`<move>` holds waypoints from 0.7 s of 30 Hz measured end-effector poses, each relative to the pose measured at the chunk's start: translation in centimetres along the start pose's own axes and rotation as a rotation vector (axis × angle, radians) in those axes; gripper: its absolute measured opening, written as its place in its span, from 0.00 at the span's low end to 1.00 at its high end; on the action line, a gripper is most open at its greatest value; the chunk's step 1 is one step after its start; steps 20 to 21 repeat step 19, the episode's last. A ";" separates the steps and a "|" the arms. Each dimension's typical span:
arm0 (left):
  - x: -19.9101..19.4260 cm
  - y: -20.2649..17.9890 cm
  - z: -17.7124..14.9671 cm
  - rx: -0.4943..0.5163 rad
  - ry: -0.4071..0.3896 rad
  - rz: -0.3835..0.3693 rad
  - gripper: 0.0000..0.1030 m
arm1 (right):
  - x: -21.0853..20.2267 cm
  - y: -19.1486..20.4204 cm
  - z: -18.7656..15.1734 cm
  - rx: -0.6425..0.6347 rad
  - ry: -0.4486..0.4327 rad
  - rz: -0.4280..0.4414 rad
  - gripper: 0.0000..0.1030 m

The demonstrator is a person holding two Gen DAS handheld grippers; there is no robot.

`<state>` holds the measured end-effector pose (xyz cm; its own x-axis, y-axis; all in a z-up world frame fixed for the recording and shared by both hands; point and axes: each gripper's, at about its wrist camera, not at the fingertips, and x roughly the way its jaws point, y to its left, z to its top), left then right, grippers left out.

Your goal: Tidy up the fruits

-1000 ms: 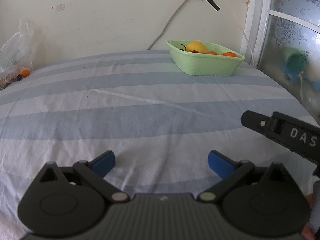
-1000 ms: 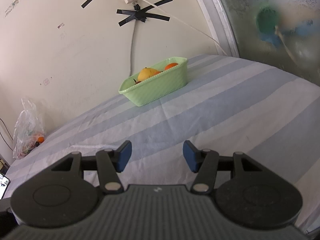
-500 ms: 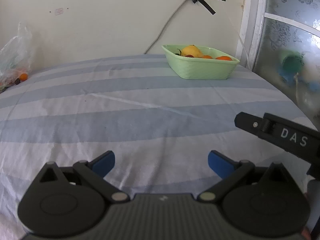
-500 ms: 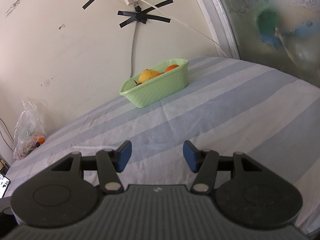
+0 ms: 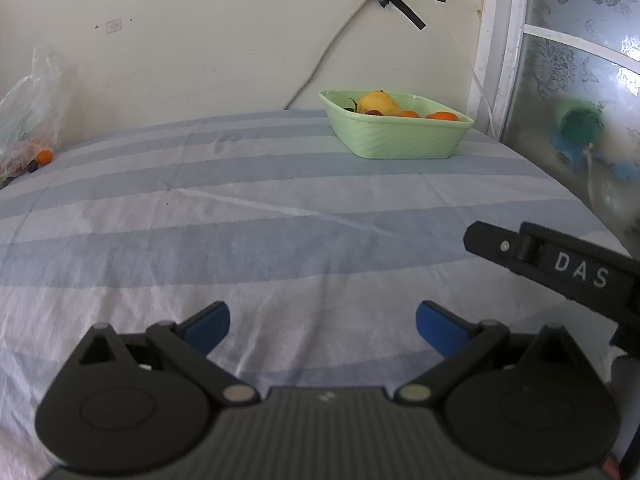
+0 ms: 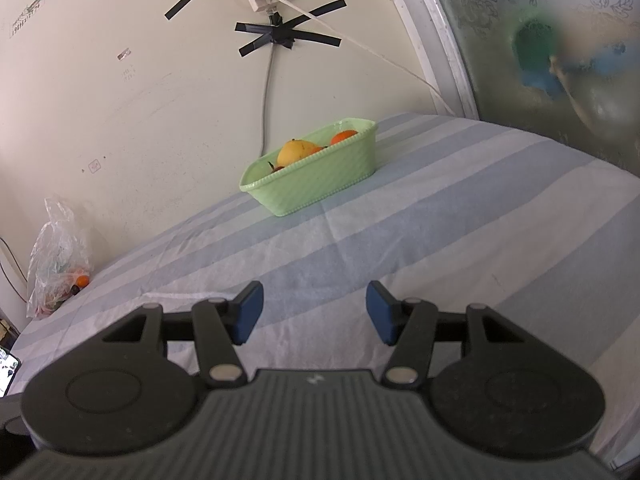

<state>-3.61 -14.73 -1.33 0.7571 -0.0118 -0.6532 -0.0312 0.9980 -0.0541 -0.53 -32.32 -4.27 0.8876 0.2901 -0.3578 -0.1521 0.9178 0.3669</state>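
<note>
Clearly the fruit sits far ahead of both tools: the pale green basket [image 5: 394,132] stands at the far edge of the table [image 5: 256,216], close to the wall, and well apart from either pair of jaws. Seen from the left gripper [image 5: 322,320] it lies ahead and somewhat to the right; seen from the right gripper [image 6: 314,310] it lies nearly straight ahead, a touch to the left, its long side running slantwise across that view. Which hand is nearer I cannot tell for certain, though the right one faces it more squarely. Both pairs of jaws stand apart and hold nothing, the left spread wider than the right, blue pads [image 6: 248,312] showing at the tips. Inside the basket lie a yellow pear-like fruit [image 6: 298,151] and an orange one [image 6: 344,136], both smooth and round enough to roll if nudged; a small dark fruit with a stem shows beside the yellow one. The basket looks like rigid ribbed plastic with a beaded rim. A striped blue and white cloth covers the table, soft and creased. At the far left a crumpled clear plastic bag [image 5: 30,120] rests against the wall, with a small orange fruit [image 5: 45,156] at its foot, so more fruit may yet need gathering there.
</note>
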 end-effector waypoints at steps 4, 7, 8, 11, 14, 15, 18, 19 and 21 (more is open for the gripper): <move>0.0 0.0 0.0 0.001 -0.001 0.004 1.00 | 0.0 0.0 0.0 -0.001 0.001 0.000 0.58; 0.1 -0.1 0.0 0.004 0.004 0.010 1.00 | 0.0 0.0 0.0 -0.001 -0.001 0.000 0.58; 0.2 -0.1 0.0 0.005 0.006 0.010 1.00 | 0.0 0.0 0.0 -0.001 0.000 0.000 0.58; 0.3 0.0 0.1 0.007 0.007 0.010 1.00 | 0.0 0.0 0.0 -0.003 -0.002 0.000 0.58; 0.3 0.0 0.1 0.014 0.001 0.010 1.00 | -0.1 0.0 0.0 -0.007 -0.005 0.000 0.58; 0.2 0.1 0.1 0.015 -0.002 0.014 1.00 | -0.1 0.1 0.0 -0.008 -0.006 0.000 0.58; 0.2 0.4 0.3 0.016 -0.008 0.016 1.00 | -0.1 0.2 0.1 -0.018 -0.009 -0.001 0.58; 0.2 0.5 0.4 0.017 -0.009 0.012 1.00 | -0.1 0.2 0.0 -0.022 -0.009 0.000 0.58; 0.2 0.5 0.4 0.017 -0.009 0.012 1.00 | -0.1 0.2 0.0 -0.022 -0.009 0.000 0.58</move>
